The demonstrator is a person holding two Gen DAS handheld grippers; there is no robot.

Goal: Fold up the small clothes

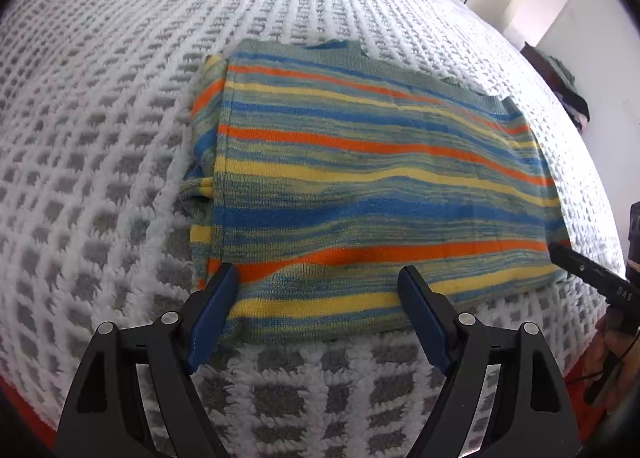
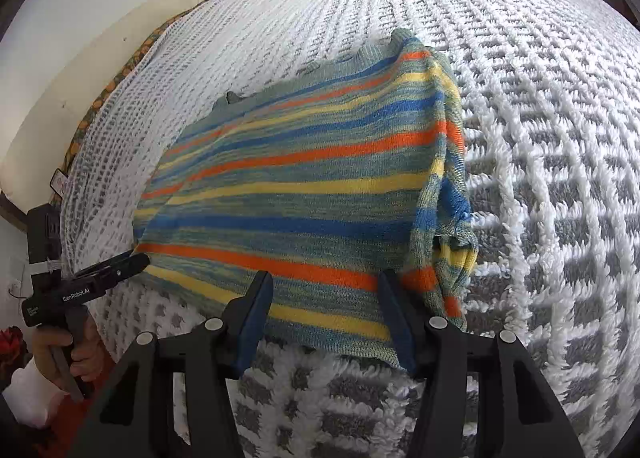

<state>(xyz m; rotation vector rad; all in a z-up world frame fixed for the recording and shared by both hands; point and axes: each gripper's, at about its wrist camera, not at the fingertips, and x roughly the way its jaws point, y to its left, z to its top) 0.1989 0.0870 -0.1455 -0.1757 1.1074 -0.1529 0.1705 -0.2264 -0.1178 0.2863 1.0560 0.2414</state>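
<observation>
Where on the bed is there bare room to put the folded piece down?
The bedspread is bare left of the striped sweater, beyond its far edge, and on its right side. The near edge is crowded by both tongs.

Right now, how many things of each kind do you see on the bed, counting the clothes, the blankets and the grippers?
Striped knitted garment: 1
White and grey blanket: 1
Grippers: 2, the left gripper and the right gripper, both open at the garment's near edge
Total: 4
</observation>
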